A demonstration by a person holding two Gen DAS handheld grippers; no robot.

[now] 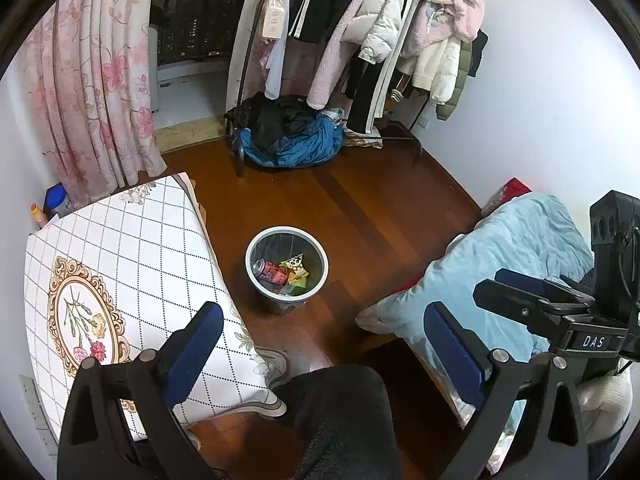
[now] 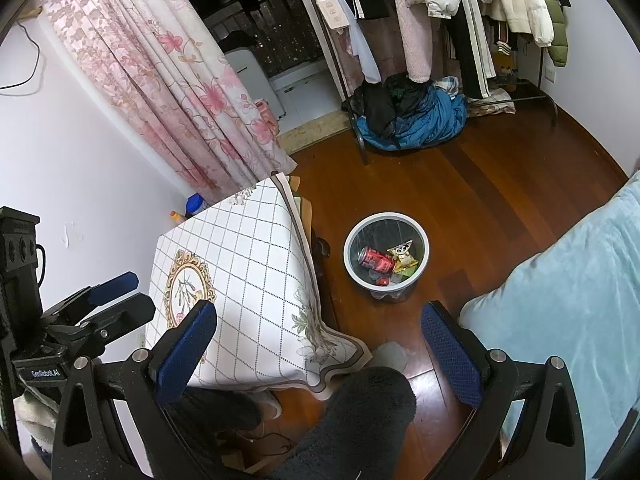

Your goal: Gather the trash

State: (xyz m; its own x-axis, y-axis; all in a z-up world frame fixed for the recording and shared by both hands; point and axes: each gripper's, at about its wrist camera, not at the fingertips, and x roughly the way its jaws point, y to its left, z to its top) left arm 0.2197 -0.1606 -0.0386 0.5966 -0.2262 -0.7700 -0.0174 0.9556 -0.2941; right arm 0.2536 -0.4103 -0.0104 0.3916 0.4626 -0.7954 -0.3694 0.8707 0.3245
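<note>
Both grippers are held up with nothing between their blue pads: the left gripper (image 1: 324, 328) and the right gripper (image 2: 320, 336) each have their jaws wide apart. At the centre of both views a grey bin (image 1: 316, 280) stands on the wooden floor (image 1: 380, 208), holding a red can (image 1: 271, 271) and crumpled wrappers (image 1: 297, 267), between a cloth-covered table (image 1: 132, 264) and a blue bedcover (image 1: 516, 252).
</note>
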